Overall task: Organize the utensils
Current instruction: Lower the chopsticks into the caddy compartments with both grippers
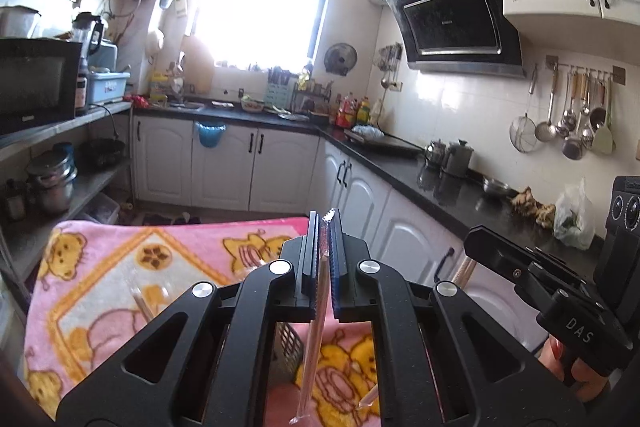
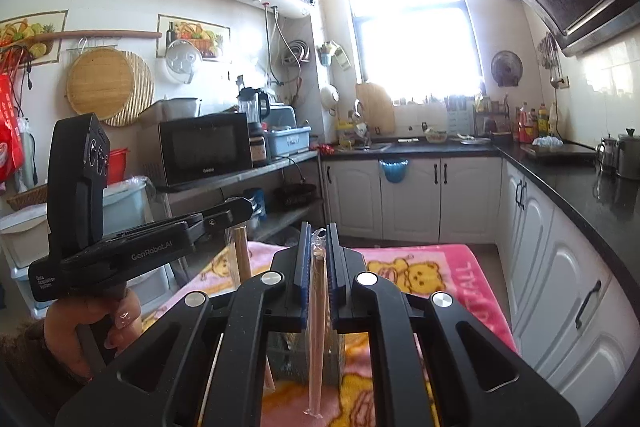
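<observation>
My left gripper (image 1: 325, 223) is shut on a pair of chopsticks in a clear plastic sleeve (image 1: 316, 327) that hangs down between the fingers. My right gripper (image 2: 318, 233) is shut on another sleeved pair of wooden chopsticks (image 2: 317, 315), also hanging down. A dark mesh utensil basket (image 1: 286, 355) stands on the pink blanket (image 1: 120, 267) under the grippers; it also shows in the right wrist view (image 2: 288, 355). The left gripper body (image 2: 120, 247) appears at left in the right wrist view, with its chopsticks (image 2: 242, 255) below it. The right gripper body (image 1: 540, 279) appears at right in the left wrist view.
The pink cartoon blanket (image 2: 440, 267) covers a low table in a kitchen. White cabinets with a black counter (image 1: 440, 183) run along the right and far side. A shelf with a microwave (image 2: 204, 147) is at the left.
</observation>
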Motion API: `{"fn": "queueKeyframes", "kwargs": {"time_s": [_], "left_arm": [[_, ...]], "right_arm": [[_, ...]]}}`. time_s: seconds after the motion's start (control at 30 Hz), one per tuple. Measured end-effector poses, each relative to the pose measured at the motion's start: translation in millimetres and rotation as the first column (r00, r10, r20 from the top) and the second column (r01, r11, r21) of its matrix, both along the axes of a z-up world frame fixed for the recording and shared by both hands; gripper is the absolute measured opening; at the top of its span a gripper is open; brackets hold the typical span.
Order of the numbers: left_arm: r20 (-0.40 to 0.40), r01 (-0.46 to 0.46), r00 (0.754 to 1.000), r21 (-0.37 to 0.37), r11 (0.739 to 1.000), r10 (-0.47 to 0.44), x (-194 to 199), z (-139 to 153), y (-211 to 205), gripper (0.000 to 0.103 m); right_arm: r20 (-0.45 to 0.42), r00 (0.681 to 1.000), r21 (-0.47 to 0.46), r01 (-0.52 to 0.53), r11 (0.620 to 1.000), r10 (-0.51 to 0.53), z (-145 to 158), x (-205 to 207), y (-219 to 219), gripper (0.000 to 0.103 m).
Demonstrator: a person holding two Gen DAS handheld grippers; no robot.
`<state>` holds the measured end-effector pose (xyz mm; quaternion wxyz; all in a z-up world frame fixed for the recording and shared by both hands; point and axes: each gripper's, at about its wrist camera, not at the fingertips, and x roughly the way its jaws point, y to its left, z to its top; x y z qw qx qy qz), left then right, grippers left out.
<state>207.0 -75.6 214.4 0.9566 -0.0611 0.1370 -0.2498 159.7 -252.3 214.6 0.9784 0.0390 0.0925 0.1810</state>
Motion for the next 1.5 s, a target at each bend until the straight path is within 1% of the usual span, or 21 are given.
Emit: {"fn": "queueKeyframes", "kwargs": {"time_s": [0.2, 0.27, 0.4, 0.5, 0.6, 0.7, 0.87, 1.07, 1.5], "left_arm": [[0.056, -0.06, 0.997, -0.015, 0.998, 0.061, 2.6, 22.2, 13.7, 0.002], [0.062, -0.082, 0.995, -0.026, 0.996, 0.084, 6.2, 27.7, 21.7, 0.002], [0.083, -0.131, 0.988, -0.023, 0.991, 0.132, 13.2, 33.1, 34.5, 0.002], [0.091, -0.162, 0.982, -0.019, 0.987, 0.163, 18.9, 31.9, 41.9, 0.002], [0.095, -0.181, 0.979, -0.016, 0.983, 0.182, 24.6, 24.9, 48.3, 0.002], [0.087, -0.177, 0.98, -0.022, 0.984, 0.178, 31.8, 15.2, 52.7, 0.002], [0.081, -0.184, 0.98, 0.009, 0.983, 0.183, 40.7, -1.4, 50.9, 0.002], [0.057, -0.184, 0.982, 0.016, 0.983, 0.183, 51.3, -20.9, 53.3, 0.002], [0.004, -0.19, 0.982, 0.015, 0.982, 0.19, 69.2, -57.7, 63.6, 0.002]], "right_arm": [[0.033, 0.999, 0.015, -0.023, 1.0, 0.023, 15.7, 11.9, 9.9, 0.007], [0.035, 0.999, 0.024, -0.033, 0.999, 0.032, 20.1, 18.2, 13.0, 0.007], [0.06, 0.997, 0.017, -0.048, 0.999, 0.046, 28.5, 32.9, 25.2, 0.007], [0.054, 0.997, 0.024, -0.054, 0.998, 0.053, 28.7, 48.6, 32.6, 0.007], [0.055, 0.997, 0.036, -0.057, 0.998, 0.055, 26.9, 61.3, 37.1, 0.007], [0.054, 0.997, 0.039, -0.057, 0.998, 0.055, 24.8, 71.0, 41.9, 0.007], [0.052, 0.996, 0.031, -0.075, 0.997, 0.074, 17.8, 83.3, 53.8, 0.008], [0.055, 0.996, 0.01, -0.074, 0.997, 0.074, 4.6, 92.1, 64.4, 0.008], [-0.008, 0.998, 0.039, -0.062, 0.997, 0.062, -30.2, 125.4, 74.4, 0.008]]}}
